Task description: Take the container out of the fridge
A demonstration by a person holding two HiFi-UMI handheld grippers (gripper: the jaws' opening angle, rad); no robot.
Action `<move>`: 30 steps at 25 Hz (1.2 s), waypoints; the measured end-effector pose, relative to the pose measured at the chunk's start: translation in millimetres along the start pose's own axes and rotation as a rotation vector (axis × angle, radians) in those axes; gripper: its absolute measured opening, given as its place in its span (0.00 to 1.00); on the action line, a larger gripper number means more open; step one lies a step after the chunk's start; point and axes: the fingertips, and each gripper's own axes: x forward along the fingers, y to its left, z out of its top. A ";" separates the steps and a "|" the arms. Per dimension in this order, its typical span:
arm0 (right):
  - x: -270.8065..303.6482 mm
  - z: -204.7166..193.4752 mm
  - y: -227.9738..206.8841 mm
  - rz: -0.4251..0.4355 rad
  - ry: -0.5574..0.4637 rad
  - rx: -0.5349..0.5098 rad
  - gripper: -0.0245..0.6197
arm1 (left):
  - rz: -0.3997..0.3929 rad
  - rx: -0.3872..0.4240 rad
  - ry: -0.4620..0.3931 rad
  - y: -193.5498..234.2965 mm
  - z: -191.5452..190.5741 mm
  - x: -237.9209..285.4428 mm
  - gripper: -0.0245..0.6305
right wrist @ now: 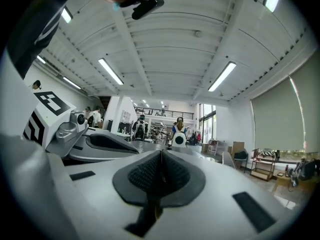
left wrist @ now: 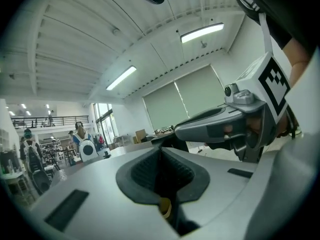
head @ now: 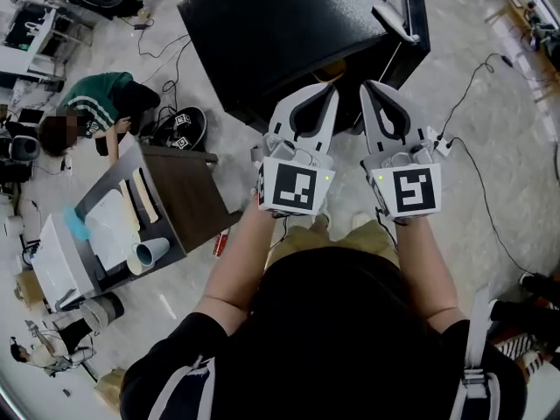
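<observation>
I have both grippers raised side by side in front of me, and neither has touched anything. The left gripper (head: pixel 320 93) has its jaws pressed together with nothing between them; its own view shows the dark pads meeting along one seam, and past them only ceiling and the far hall. The right gripper (head: pixel 374 87) is the same, jaws together and empty. The two are near each other but apart, and both tips point toward the fridge (head: pixel 289 33).

The fridge is a black cabinet standing on the floor just ahead of the tips. A silver handle (head: pixel 394 23) shows near its top right corner. I cannot see the container in any view, so I judge that it sits inside. I cannot tell from here whether the door is fully shut.

By my reading I am at the very start: the approach, with the door not yet dealt with. The next move calls for one gripper to spread its jaws, reach the handle at the right edge and swing the door wide. The other should stay free for the container. A cable (head: pixel 490 208) trails across the floor to my right, so I would keep my feet clear of it while stepping in.
</observation>
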 end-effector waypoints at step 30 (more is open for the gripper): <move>15.8 -47.7 -87.3 0.001 0.007 0.132 0.09 | -0.243 0.226 0.612 -39.9 -200.4 157.4 0.22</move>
